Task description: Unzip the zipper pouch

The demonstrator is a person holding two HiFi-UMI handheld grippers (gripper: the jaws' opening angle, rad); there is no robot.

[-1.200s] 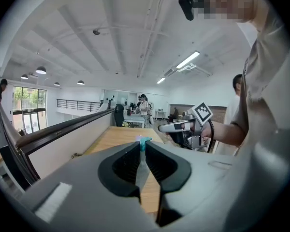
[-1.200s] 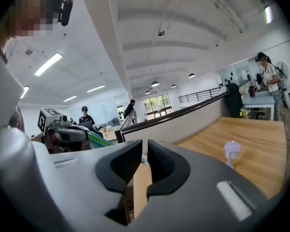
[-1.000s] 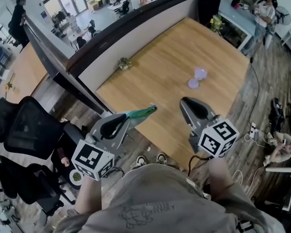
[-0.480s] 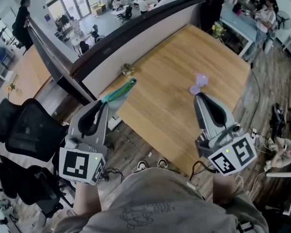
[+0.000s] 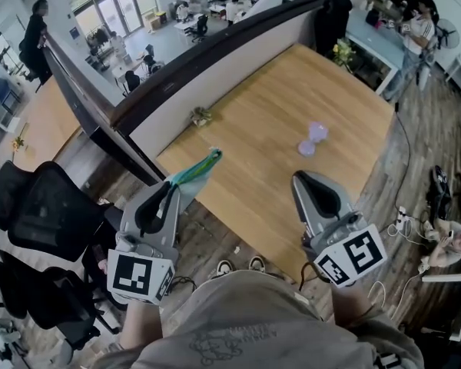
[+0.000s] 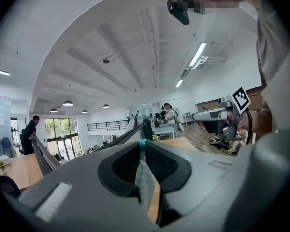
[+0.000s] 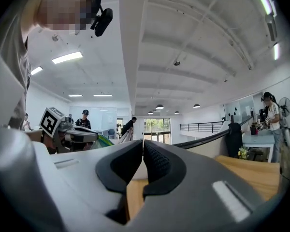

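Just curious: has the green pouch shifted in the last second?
Yes: the green pouch swung left, away from the lilac object, toward the table's left corner.

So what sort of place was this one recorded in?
Most likely an open-plan office: long wooden desks split by a partition, black swivel chairs, and rows of ceiling lights.

The pouch (image 5: pixel 196 169) in the left gripper (image 5: pixel 173 187), over the near left edge of the table (image 5: pixel 269 106); plant (image 5: pixel 200 115) beyond, small object (image 5: pixel 313 138) right
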